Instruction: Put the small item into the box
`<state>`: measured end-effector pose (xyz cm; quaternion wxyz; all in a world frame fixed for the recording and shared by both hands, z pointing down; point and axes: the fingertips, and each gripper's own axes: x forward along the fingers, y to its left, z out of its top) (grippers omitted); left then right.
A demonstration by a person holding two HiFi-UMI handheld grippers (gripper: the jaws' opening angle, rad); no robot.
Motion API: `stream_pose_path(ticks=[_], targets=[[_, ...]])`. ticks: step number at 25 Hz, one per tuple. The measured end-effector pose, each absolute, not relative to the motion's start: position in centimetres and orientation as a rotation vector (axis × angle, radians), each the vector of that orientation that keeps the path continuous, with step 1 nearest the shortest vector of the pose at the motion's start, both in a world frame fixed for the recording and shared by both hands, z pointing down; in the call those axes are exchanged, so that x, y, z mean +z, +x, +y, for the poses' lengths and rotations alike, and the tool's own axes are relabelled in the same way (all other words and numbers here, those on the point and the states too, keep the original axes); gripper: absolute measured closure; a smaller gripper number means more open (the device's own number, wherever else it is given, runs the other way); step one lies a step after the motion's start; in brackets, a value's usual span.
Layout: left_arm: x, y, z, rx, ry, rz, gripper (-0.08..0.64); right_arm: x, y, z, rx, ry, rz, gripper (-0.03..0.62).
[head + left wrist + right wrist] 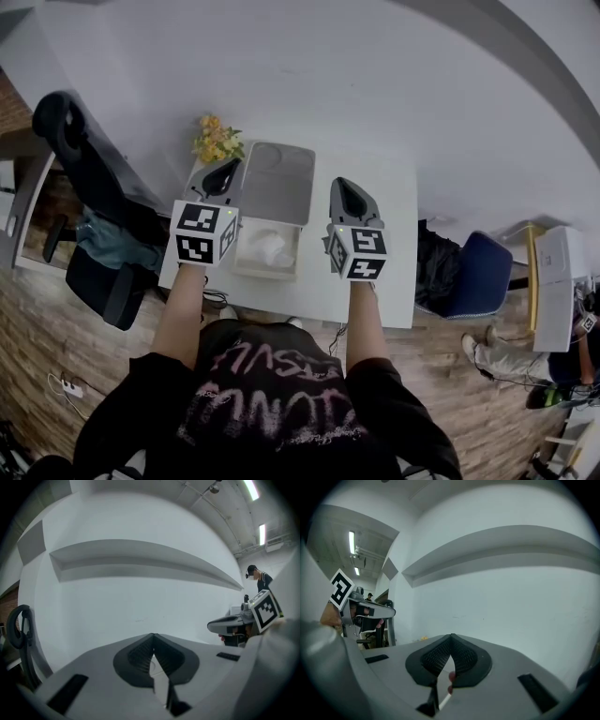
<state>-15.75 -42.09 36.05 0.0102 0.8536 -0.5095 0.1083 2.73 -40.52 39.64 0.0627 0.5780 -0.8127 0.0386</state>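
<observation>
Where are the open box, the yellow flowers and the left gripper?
box (279,183): head view, on its open grey lid.
yellow flowers (217,139): head view, middle of the bunch.
left gripper (226,172): head view, at its shut jaw tips.

The left gripper (225,172) and right gripper (341,186) hang over a white table (394,220), either side of an open box (265,274), yellow flowers (217,141) behind

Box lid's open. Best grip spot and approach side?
Pinch the lid by its free far edge, probably coming from above and beyond it. It lies folded back behind the box, near edge apparently hinged, far edge thin and exposed.
</observation>
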Motion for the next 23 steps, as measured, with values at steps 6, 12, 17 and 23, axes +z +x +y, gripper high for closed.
stream_pose_path(ticks=[6,12,17,23], targets=[[35.6,-15.9,-42.1,0.32,2.671,-1.597,0.558,39.2,2.5,-40.6,0.118,1.736,-2.462,0.583],[35.5,-16.0,-41.8,0.325,2.679,-1.597,0.558,38.8,2.3,-40.6,0.104,1.734,-2.462,0.583],[35.2,-16.3,-41.7,0.294,2.673,-1.594,0.558,38.6,2.1,-40.4,0.097,1.728,-2.464,0.583],[34.8,-16.3,-41.6,0.288,2.68,-1.589,0.558,38.1,2.2,-40.5,0.102,1.733,-2.471,0.583]])
